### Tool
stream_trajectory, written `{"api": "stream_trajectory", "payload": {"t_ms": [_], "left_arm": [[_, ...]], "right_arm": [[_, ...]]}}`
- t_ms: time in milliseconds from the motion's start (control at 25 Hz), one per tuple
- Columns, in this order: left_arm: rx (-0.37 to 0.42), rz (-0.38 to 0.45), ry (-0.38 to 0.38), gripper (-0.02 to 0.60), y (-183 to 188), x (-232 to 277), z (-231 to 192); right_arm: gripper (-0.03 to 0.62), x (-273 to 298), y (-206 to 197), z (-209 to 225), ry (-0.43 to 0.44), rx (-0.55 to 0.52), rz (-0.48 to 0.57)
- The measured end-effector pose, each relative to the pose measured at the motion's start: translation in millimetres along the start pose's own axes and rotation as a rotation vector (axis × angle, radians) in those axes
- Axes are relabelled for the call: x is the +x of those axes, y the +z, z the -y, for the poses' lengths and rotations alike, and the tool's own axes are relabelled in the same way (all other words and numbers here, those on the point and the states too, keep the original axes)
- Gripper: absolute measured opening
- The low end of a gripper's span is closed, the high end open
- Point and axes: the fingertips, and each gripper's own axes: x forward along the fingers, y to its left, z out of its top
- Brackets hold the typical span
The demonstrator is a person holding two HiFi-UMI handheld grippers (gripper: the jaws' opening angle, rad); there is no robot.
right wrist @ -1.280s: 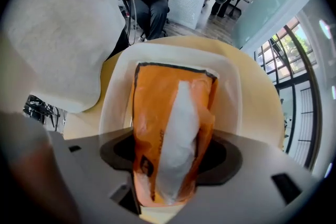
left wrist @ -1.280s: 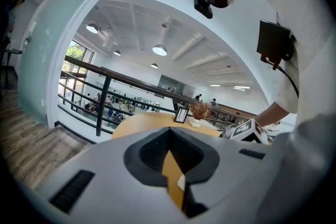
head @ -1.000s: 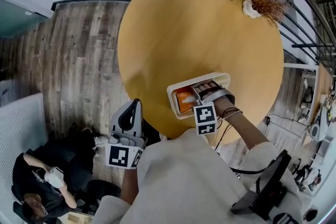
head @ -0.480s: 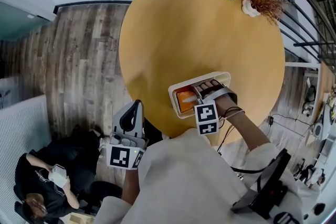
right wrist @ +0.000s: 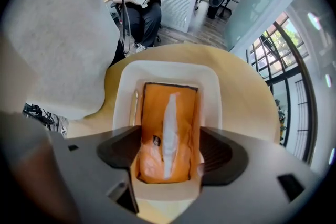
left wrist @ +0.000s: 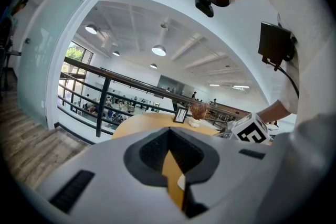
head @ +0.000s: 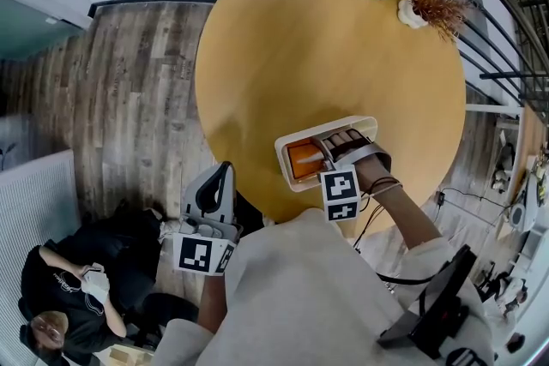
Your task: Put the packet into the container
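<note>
Seemingly finishing placement: holding right hand-held gripper (right wrist: 169,153) spread wide over packet (right wrist: 157,113) lying flat in container (right wrist: 216,93) at worktop's (head: 283,39) near edge (left hand-held gripper (left wrist: 170,164) pinched together, empty); next, likely lifting clear gently.

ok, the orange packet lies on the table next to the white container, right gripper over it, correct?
Not quite. The orange packet lies flat inside the white container, not next to it on the table. The right gripper is over it, jaws apart. The right gripper view shows this most clearly.
</note>
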Motion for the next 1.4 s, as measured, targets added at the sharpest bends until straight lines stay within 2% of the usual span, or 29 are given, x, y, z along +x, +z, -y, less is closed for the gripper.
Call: {"api": "stream_trajectory", "payload": {"t_ms": [320, 440, 480, 640, 720, 880, 1080, 1320, 1400], "left_arm": [[0.002, -0.003, -0.017, 0.005, -4.3, 3.6, 4.8], [0.013, -0.009, -0.033, 0.005, -6.7, 7.4, 10.6], [0.016, -0.012, -0.037, 0.005, -7.5, 7.8, 11.6], [0.021, -0.010, -0.041, 0.005, -5.6, 6.7, 11.2], [0.024, -0.008, -0.042, 0.005, -4.9, 5.9, 11.3], [0.031, -0.009, -0.051, 0.005, -4.0, 6.8, 15.2], [0.055, -0.008, -0.072, 0.005, 1.9, 12.8, 21.3], [0.107, -0.004, -0.115, 0.005, 17.3, 24.9, 31.6], [0.125, -0.005, -0.134, 0.005, 20.9, 28.9, 38.9]], "right_arm": [[0.323, -22.7, 3.0, -0.8, -0.038, 0.041, 0.064], [0.243, -30.0, 4.1, 6.8, -0.123, 0.067, 0.112], [0.186, -31.7, 4.6, 10.1, -0.158, 0.077, 0.122], [0.033, -36.0, 7.1, 18.4, -0.264, 0.088, 0.143], [0.006, -36.1, 9.5, 18.6, -0.287, 0.088, 0.155], [0.005, -38.3, 14.6, 19.2, -0.300, 0.138, 0.203], [0.005, -56.2, 12.3, 28.2, -0.331, 0.363, 0.333], [0.005, -86.9, -3.9, 41.7, -0.399, 0.740, 0.555], [0.005, -97.4, -11.5, 45.8, -0.417, 0.895, 0.678]]}}
